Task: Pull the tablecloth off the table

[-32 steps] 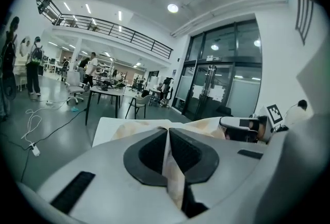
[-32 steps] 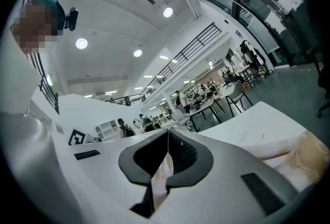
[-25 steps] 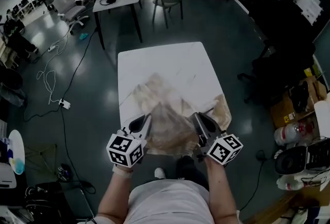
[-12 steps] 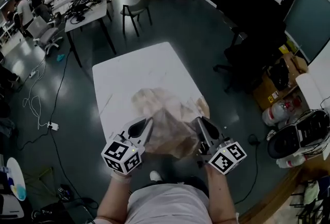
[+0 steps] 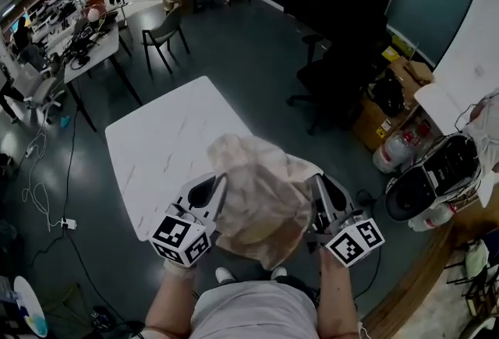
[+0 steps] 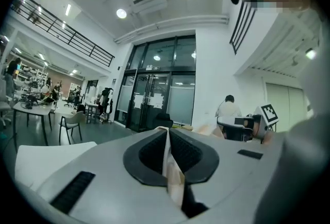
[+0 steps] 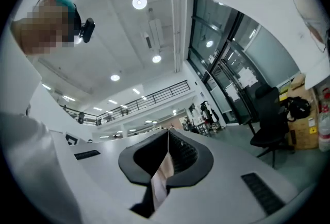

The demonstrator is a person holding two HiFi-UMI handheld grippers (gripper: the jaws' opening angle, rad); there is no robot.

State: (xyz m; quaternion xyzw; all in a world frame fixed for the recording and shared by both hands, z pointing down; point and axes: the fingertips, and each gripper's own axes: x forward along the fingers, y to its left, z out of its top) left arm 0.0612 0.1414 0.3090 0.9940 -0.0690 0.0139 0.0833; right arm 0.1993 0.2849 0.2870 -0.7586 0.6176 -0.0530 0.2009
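Observation:
The beige tablecloth [image 5: 261, 193] hangs bunched between my two grippers, lifted clear of the white table [image 5: 160, 150], with only its far edge over the table's near corner. My left gripper [image 5: 221, 183] is shut on the cloth's left edge; a thin strip of tablecloth [image 6: 170, 166] shows pinched between its jaws. My right gripper [image 5: 315, 183] is shut on the right edge, with a fold of tablecloth [image 7: 162, 174] caught between its jaws. Both point roughly level, away from me.
A black office chair [image 5: 343, 68] stands right of the table. Boxes and gas bottles [image 5: 394, 146] sit at the right, beside a round black device [image 5: 433, 178]. A chair [image 5: 164, 33] and desks [image 5: 90, 49] stand at the far left. Cables [image 5: 47, 174] lie on the floor.
Both grippers have pulled the cloth back and up toward me. It has slid off most of the tabletop, which now lies bare, and the view has swung to the right.

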